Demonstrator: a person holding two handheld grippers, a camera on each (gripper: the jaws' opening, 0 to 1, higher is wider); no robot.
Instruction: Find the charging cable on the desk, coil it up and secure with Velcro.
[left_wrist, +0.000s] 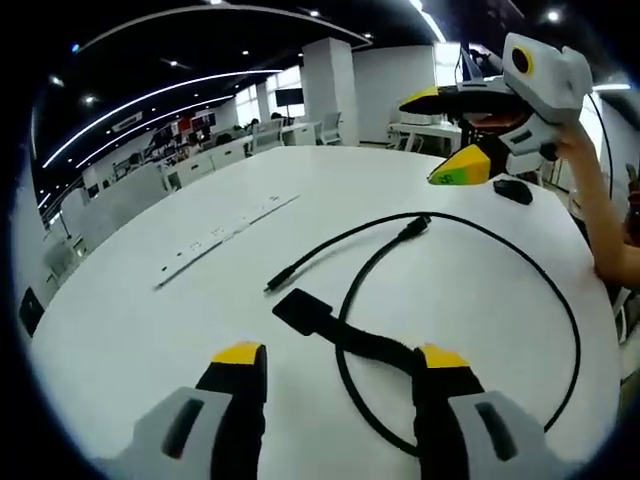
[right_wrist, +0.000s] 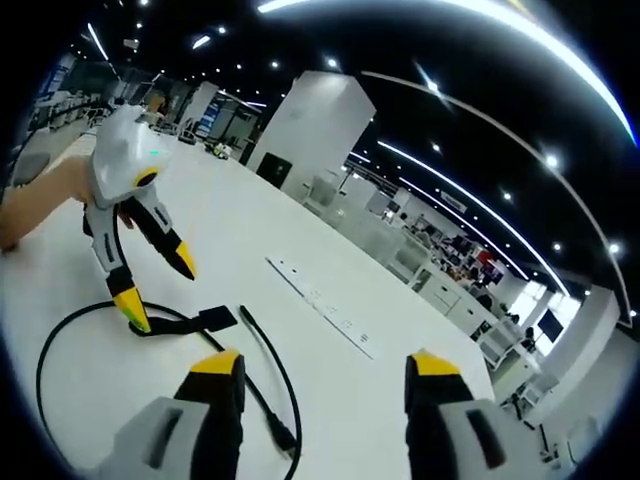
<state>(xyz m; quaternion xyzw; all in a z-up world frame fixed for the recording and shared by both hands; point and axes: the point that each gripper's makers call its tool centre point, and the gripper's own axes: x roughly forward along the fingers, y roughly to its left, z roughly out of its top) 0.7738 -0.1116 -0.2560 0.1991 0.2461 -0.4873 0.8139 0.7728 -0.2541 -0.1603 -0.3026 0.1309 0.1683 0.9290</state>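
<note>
A black charging cable (left_wrist: 417, 227) lies in one loose loop on the white table (left_wrist: 150, 330), both plug ends pointing inward. A black Velcro strap (left_wrist: 303, 310) is fixed to the cable near my left gripper (left_wrist: 340, 355), which is open just above the table; its right finger hangs over the strap's end. My right gripper (left_wrist: 435, 138) is open and held in the air beyond the loop, a hand around it. In the right gripper view, my right gripper (right_wrist: 322, 365) is open and empty, the left gripper (right_wrist: 158, 288) stands over the cable (right_wrist: 60, 340) and strap (right_wrist: 208, 320).
A long flat socket strip (left_wrist: 225, 230) is set into the table's middle (right_wrist: 320, 300). A black mouse (left_wrist: 512, 190) lies at the far side. A person's forearm (left_wrist: 605, 230) is at the table's right edge. Desks, chairs and a white pillar (left_wrist: 330, 90) stand behind.
</note>
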